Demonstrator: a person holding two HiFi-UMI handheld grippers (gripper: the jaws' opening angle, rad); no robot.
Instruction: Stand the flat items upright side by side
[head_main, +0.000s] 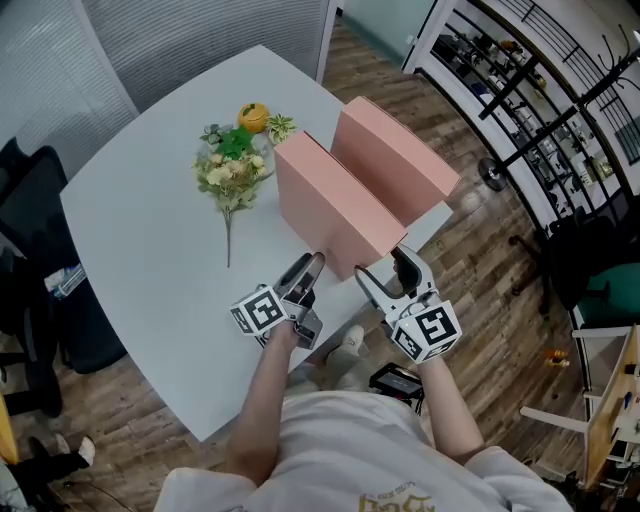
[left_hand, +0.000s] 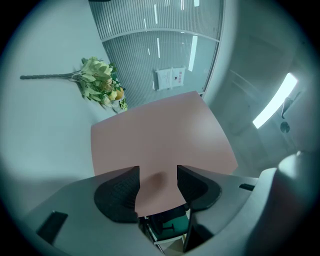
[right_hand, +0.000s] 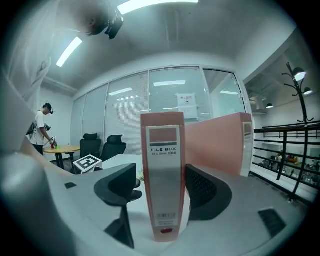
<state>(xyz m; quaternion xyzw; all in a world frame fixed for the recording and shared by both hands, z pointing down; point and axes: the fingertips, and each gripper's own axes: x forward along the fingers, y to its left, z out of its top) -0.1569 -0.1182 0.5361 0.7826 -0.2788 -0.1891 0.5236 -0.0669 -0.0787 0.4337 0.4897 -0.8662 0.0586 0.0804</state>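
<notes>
While your right gripper (head_main: 385, 268) straddles the spine of the near file box (head_main: 325, 205), jaws apart, and your left gripper (head_main: 308, 268) gapes wide at its left side, that box stands upright, the second file box (head_main: 395, 160) upright close beside it, flowers (head_main: 232, 170) beyond its left.

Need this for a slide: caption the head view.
Two pink file boxes stand upright side by side on a table, left gripper and right gripper at the nearer one.

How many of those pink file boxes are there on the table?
2. One pink file box stands upright at the table's near edge; the other box stands upright beside it, further right. None seems hidden.
</notes>
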